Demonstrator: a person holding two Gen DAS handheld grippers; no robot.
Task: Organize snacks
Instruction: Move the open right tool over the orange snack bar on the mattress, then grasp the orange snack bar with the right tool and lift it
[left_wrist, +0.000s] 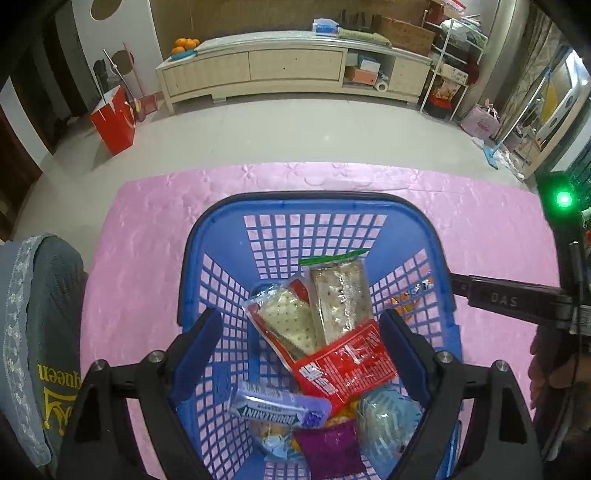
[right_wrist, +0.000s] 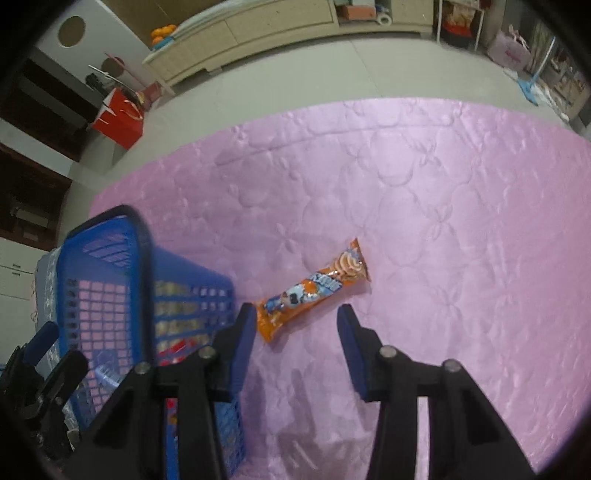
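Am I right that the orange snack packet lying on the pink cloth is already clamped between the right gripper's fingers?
Not quite: the orange snack packet does lie on the pink cloth, but the right gripper is open and not yet clamped on it, as the right wrist view shows.

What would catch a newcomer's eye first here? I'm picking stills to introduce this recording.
The blue basket on the pink cloth, piled with snack packs, a red packet on top, with the left gripper open above it. Then the lone orange snack bar, lying on the cloth beside the basket, just ahead of the open right gripper.
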